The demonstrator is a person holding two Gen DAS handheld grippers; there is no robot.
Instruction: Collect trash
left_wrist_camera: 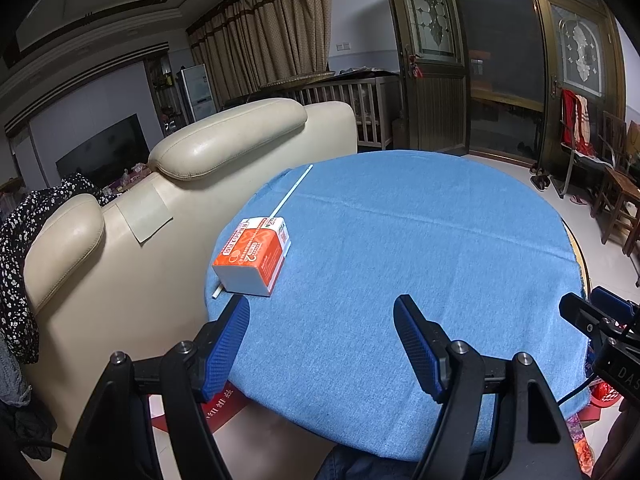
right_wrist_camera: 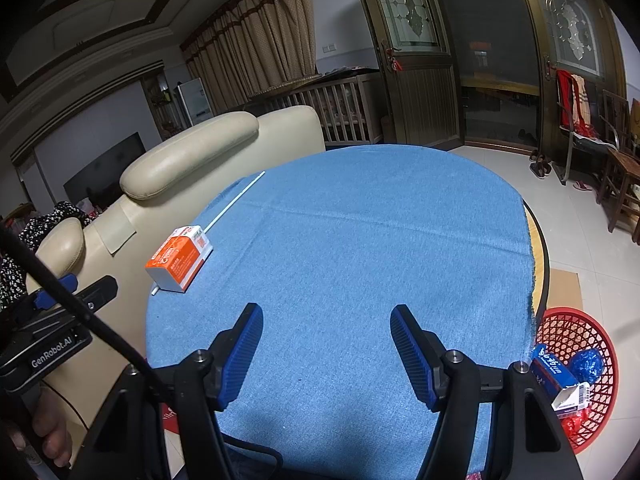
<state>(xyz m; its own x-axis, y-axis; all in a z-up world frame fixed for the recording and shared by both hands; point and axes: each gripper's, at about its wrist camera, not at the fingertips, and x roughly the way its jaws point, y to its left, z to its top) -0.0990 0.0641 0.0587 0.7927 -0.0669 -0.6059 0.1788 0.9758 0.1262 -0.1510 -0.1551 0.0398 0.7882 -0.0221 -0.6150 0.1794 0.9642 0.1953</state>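
Both my grippers empty, jaws parted wide over the blue cloth: left gripper [left_wrist_camera: 322,320], right gripper [right_wrist_camera: 326,328]. Orange carton [left_wrist_camera: 253,256] lies on its side at my left's 11 o'clock, near the table edge, on a white straw [left_wrist_camera: 291,192]. Red basket [right_wrist_camera: 576,360] on the floor at my right's 3 o'clock already holds scraps, so probably the drop spot.

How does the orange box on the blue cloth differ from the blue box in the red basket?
The orange box lies on the blue cloth, while the blue box is already inside the red basket on the floor. The orange box rests on top of a white straw; the blue box sits among other trash. The orange box is near the left gripper; the blue box is beside the right gripper. Both are small cartons.
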